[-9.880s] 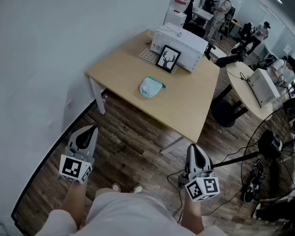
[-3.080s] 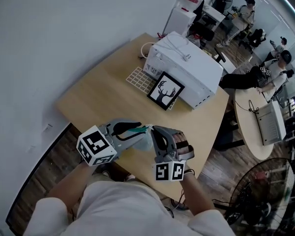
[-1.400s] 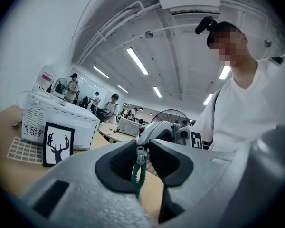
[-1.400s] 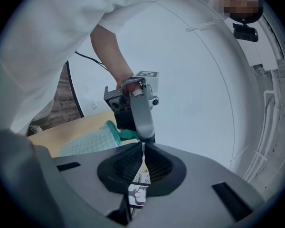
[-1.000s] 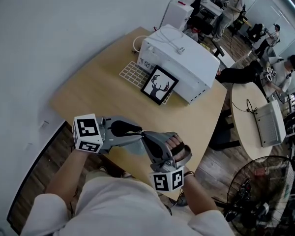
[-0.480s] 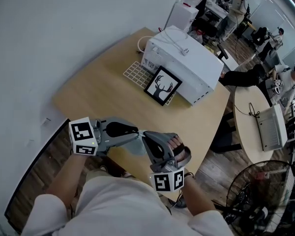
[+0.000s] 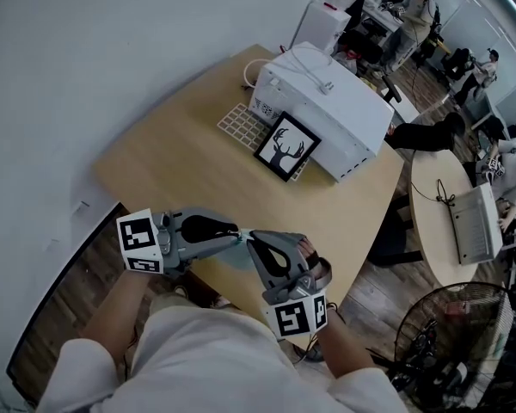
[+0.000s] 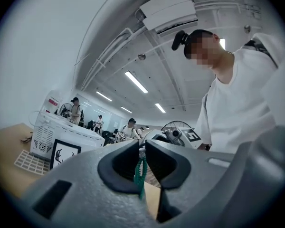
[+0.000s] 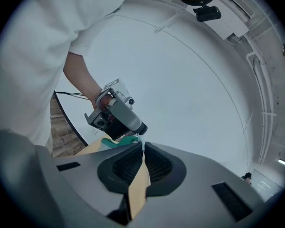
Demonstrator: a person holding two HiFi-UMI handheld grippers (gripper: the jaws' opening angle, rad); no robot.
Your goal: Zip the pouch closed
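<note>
left gripper [image 8: 143,147] fingers pinched together on the teal zip pull cord [image 8: 141,175] | right gripper [image 9: 142,146] fingers clamped on the pouch [image 9: 115,142] edge, pouch strung between both tips | looks soft, floppy, light imo: hold the fabric taut, tug by the cord

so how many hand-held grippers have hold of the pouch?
2: the left hand-held gripper, shut on the green zipper pull; the right hand-held gripper, facing it, pinching the pouch edge. No others in view.
</note>
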